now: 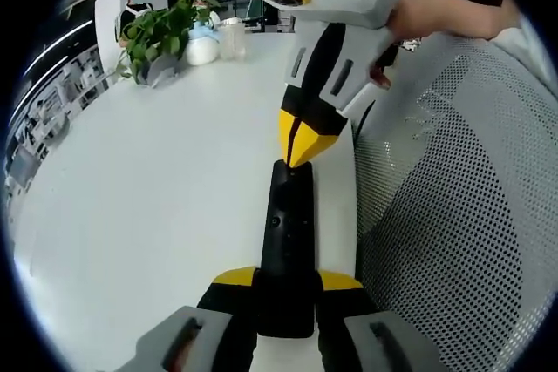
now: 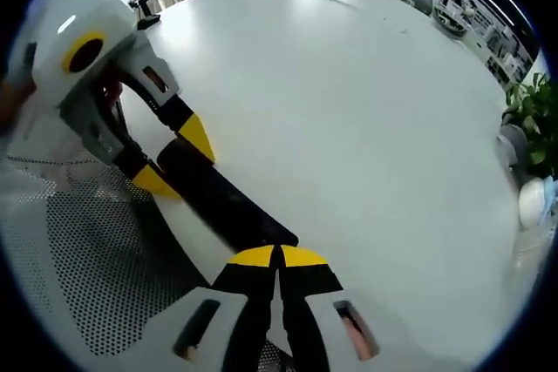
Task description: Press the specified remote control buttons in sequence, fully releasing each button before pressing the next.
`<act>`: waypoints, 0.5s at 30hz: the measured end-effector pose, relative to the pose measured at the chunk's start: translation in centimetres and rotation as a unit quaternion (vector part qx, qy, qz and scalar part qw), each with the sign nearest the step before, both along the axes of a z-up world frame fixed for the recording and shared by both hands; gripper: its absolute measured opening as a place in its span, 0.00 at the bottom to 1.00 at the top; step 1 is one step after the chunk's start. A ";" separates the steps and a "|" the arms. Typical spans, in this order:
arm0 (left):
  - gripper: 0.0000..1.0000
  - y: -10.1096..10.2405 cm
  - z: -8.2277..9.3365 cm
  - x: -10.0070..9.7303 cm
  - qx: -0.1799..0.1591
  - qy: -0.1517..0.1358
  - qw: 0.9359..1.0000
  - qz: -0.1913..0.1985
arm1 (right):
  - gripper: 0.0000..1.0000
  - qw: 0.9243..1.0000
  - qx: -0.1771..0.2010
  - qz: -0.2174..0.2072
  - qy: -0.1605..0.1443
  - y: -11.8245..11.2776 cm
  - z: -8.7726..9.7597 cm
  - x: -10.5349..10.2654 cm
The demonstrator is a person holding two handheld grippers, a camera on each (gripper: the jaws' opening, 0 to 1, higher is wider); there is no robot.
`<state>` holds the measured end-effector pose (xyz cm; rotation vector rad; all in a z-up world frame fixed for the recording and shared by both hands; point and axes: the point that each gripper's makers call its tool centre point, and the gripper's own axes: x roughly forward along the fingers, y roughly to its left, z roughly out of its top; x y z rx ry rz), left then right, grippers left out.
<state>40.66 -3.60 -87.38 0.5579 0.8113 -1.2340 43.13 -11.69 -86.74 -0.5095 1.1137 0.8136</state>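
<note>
A long black remote control [image 1: 286, 233] lies along the white table's [image 1: 157, 215] right edge. My left gripper [image 1: 288, 278] is shut on its near end, one yellow-tipped jaw on each side. My right gripper [image 1: 298, 150] comes down from above with its jaws shut together, and its yellow tip touches the remote's far end. In the right gripper view, my right gripper [image 2: 278, 254] is shut with its tip on the end of the remote [image 2: 222, 202]. My left gripper [image 2: 177, 160] clamps the other end at the upper left.
A potted plant [image 1: 155, 34], a white rounded object [image 1: 202, 46] and a clear cup [image 1: 232, 39] stand at the table's far side. A mesh chair [image 1: 462, 215] is beside the table edge. A person's hand [image 1: 445, 13] holds the right gripper. The plant [image 2: 534, 119] also shows in the right gripper view.
</note>
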 end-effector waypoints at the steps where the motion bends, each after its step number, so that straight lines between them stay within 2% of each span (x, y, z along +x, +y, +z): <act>1: 0.25 0.0 0.0 0.0 0.000 0.000 1.000 0.000 | 0.00 1.000 0.000 0.001 -0.001 0.0 0.0 0.0; 7: 0.24 0.0 0.0 0.0 0.006 -0.004 1.000 -0.009 | 0.00 1.000 -0.001 0.018 -0.010 0.1 0.0 -0.1; 15: 0.24 -0.1 -0.1 0.0 0.013 -0.011 1.000 -0.017 | 0.00 1.000 -0.006 0.007 -0.004 0.0 0.0 0.0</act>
